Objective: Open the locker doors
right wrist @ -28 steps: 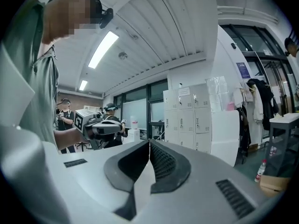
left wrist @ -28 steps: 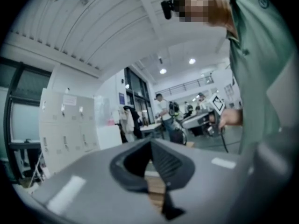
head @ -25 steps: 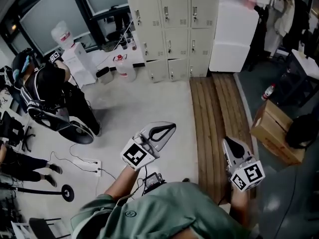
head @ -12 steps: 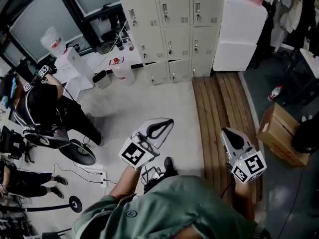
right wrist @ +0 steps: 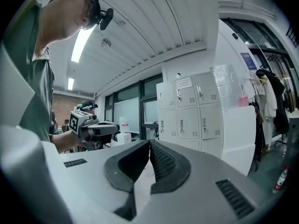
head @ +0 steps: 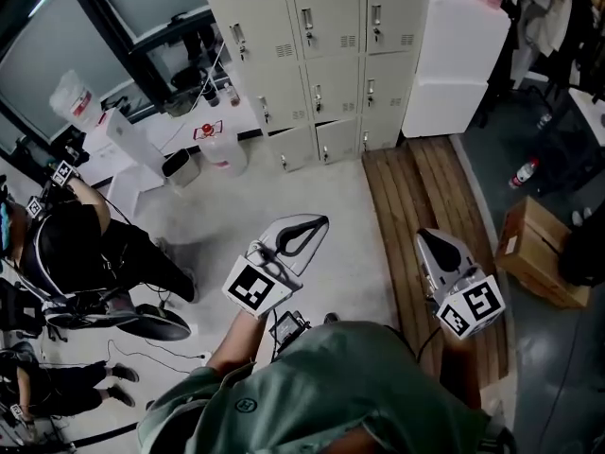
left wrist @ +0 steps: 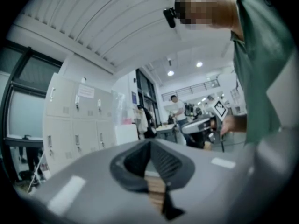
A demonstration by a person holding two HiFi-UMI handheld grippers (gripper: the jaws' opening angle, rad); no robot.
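Lockers (head: pixel 326 64) closer now, still far. Left gripper (head: pixel 318 224), right gripper (head: pixel 424 239): jaws together, empty. Doors likely light, stiff; pull by latch handles (head: pixel 307 18).

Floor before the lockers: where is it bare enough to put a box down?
The pale floor between the lockers, water jug and wooden planks is bare; the planks too. It is crowded at left, around the person in black.
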